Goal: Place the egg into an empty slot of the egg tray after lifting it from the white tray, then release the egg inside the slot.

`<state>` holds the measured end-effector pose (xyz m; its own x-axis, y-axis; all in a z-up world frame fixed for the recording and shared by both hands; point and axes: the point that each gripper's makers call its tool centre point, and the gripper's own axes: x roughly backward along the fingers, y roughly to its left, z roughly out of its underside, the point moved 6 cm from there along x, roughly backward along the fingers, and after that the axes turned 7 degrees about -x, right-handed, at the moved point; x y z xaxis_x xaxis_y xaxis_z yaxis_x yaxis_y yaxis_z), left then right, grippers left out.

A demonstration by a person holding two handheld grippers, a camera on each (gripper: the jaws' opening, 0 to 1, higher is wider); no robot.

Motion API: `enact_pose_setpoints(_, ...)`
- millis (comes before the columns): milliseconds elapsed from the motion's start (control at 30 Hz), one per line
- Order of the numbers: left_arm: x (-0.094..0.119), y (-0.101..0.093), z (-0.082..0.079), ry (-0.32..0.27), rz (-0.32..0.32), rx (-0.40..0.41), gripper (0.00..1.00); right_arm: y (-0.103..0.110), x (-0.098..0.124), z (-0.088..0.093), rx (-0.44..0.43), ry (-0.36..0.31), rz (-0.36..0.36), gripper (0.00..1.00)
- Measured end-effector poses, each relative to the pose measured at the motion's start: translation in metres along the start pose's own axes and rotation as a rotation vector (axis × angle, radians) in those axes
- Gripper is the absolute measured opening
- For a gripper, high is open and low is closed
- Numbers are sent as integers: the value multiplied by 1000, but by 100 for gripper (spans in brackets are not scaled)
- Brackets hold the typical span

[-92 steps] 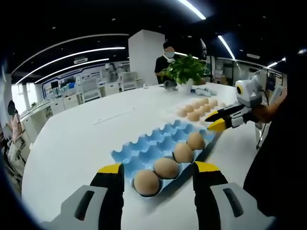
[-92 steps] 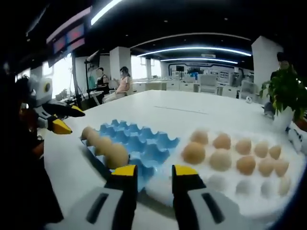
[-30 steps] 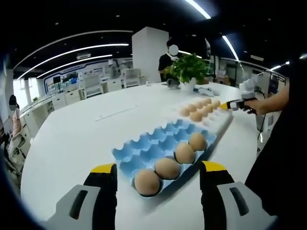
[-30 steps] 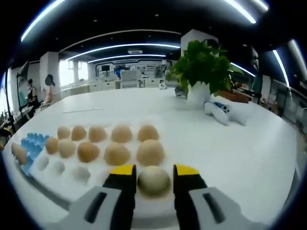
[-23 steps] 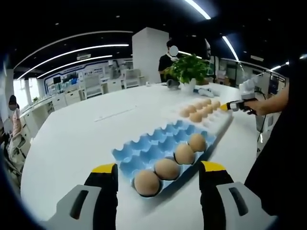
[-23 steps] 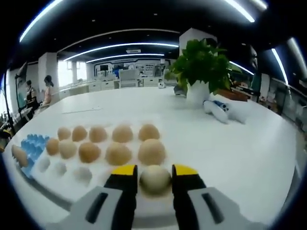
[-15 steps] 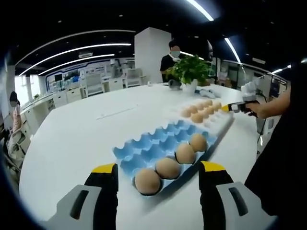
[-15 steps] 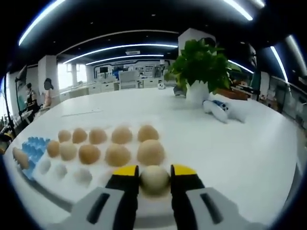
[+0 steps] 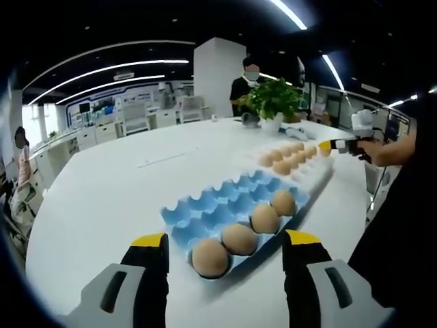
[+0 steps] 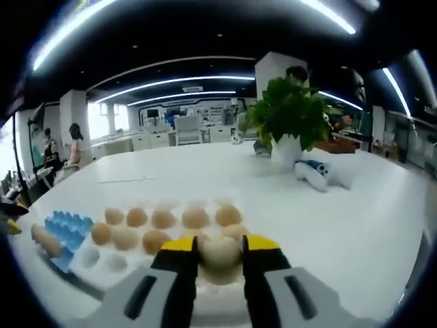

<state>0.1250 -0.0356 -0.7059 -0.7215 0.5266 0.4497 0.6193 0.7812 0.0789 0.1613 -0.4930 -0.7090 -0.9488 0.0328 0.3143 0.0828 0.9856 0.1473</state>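
Observation:
My right gripper (image 10: 220, 244) is shut on a pale egg (image 10: 220, 254) and holds it a little above the white tray (image 10: 102, 270), where several brown eggs (image 10: 163, 219) sit in two rows. In the left gripper view that gripper (image 9: 339, 144) hangs at the far right over the white tray (image 9: 317, 174). The blue egg tray (image 9: 215, 205) lies in front of my left gripper (image 9: 225, 239), which is open on either side of the tray's near end. Several eggs (image 9: 239, 239) fill its nearest row; the other slots are bare. The blue tray (image 10: 68, 229) lies left of the white one.
A potted plant (image 10: 290, 116) stands on the far side of the white table (image 9: 102, 198), with a white and blue object (image 10: 315, 172) beside it. A person (image 9: 247, 85) stands behind the plant. A person's arm (image 9: 392, 147) holds the right gripper.
The right gripper's jaws closed on the pale egg and lifted it off the white tray; its view rose. The left gripper stayed open and still by the blue tray.

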Motion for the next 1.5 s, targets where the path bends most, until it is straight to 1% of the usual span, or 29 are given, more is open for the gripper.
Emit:
enact_pose_setpoints(67, 0, 0, 1, 4, 5, -1, 67, 18, 3, -3, 8, -4, -33, 25)
enact_pose_setpoints(167, -2, -1, 3, 6, 10, -1, 67, 37, 1, -4, 18, -7, -88, 25)
enact_pose_setpoints(267, -3, 0, 3, 3, 7, -4, 67, 48, 0, -4, 5, -5, -122, 25)
enact_pose_setpoints(433, -3, 1, 4, 3, 4, -3, 67, 66, -1, 0, 21, 6, -179, 25)
enact_pose_setpoints(567, -3, 1, 5, 4, 8, -1, 66, 84, -1, 7, 56, 27, -239, 25)
enact_pose_setpoints(700, -4, 1, 5, -4, 5, 8, 66, 105, 0, 14, 49, 40, -299, 25)
enact_pose_setpoints(767, -4, 0, 4, -5, 6, 9, 66, 120, 0, 21, 53, 63, -348, 25)
enact_pose_setpoints(833, -4, 0, 4, -2, 8, 2, 66, 134, 1, 24, 70, 61, -391, 25)
enact_pose_setpoints(867, -4, 0, 5, -2, 8, 2, 66, 143, 1, 27, 55, 70, -418, 25)
enact_pose_setpoints(900, -4, 0, 5, -1, 8, 3, 66, 147, 1, 27, 56, 66, -429, 25)
enact_pose_setpoints(933, -4, 0, 5, -1, 8, 4, 66, 155, 2, 30, 60, 78, -465, 25)
enact_pose_setpoints(967, -3, 0, 5, 0, 8, 3, 66, 160, 2, 31, 64, 87, -483, 25)
enact_pose_setpoints(1000, -3, 0, 5, 1, 9, 1, 66, 163, 2, 33, 78, 85, -487, 25)
enact_pose_setpoints(1067, -3, 0, 5, 2, 12, -2, 65, 173, 2, 40, 71, 110, -533, 25)
enact_pose_setpoints(1133, -3, -1, 4, 0, 12, 0, 65, 179, 2, 43, 87, 110, -545, 25)
enact_pose_setpoints(1167, -2, -1, 4, 0, 12, 1, 65, 184, 3, 46, 99, 123, -567, 25)
enact_pose_setpoints(1267, -2, 0, 4, -2, 7, 4, 65, 191, 4, 49, 100, 132, -591, 25)
enact_pose_setpoints(1300, -1, 0, 4, -2, 6, 5, 65, 195, 4, 53, 103, 150, -609, 25)
enact_pose_setpoints(1367, -1, 0, 3, -3, 6, 6, 64, 199, 4, 53, 133, 134, -626, 25)
enact_pose_setpoints(1400, -1, 0, 3, -3, 9, 5, 64, 201, 4, 54, 141, 145, -633, 25)
enact_pose_setpoints(1433, -1, 0, 2, -4, 10, 2, 63, 203, 3, 55, 156, 138, -639, 25)
enact_pose_setpoints(1500, -1, 0, 2, -6, 10, -1, 63, 205, 2, 57, 156, 151, -649, 25)
